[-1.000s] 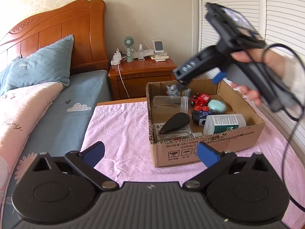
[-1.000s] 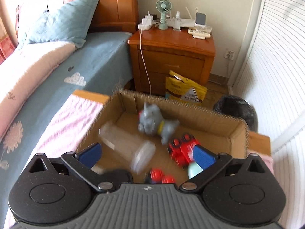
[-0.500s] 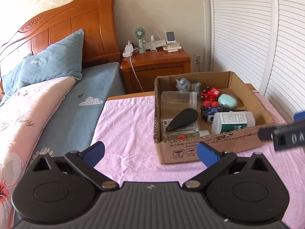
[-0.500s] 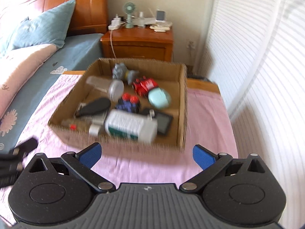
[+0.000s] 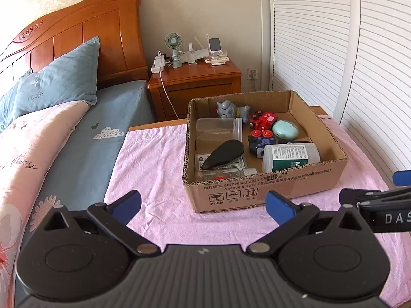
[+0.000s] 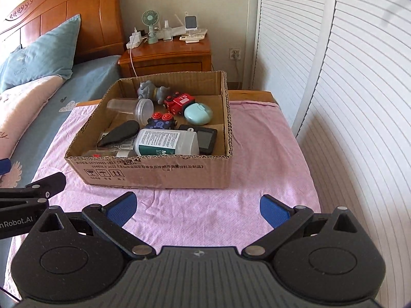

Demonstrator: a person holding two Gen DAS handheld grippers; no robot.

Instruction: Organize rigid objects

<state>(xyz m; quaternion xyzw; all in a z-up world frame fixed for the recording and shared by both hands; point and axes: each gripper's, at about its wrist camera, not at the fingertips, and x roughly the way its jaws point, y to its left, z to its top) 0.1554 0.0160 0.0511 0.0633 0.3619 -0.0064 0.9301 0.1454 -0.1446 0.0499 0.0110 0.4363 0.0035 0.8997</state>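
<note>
A cardboard box (image 5: pixel 267 192) (image 6: pixel 159 173) sits on a pink cloth. It holds a white bottle with a green label (image 5: pixel 290 156) (image 6: pixel 167 145), a black oval case (image 5: pixel 223 152), a clear jar (image 6: pixel 131 106), a grey toy figure (image 5: pixel 230 109), a red toy car (image 6: pixel 179 101), a mint case (image 6: pixel 197 114), a dark blue toy with red knobs (image 6: pixel 161 120) and a black device (image 6: pixel 203 141). My left gripper (image 5: pixel 203 205) is open and empty, in front of the box. My right gripper (image 6: pixel 197 210) is open and empty, also in front of the box.
The pink cloth (image 6: pixel 257 154) covers a small table next to a bed (image 5: pixel 77 138) on the left. A wooden nightstand (image 5: pixel 195 87) with a fan and chargers stands behind. Slatted white doors (image 6: pixel 346 102) run along the right.
The right gripper has drawn back from above the box to the table's near side, level with the left gripper. The left view has pulled back slightly.
</note>
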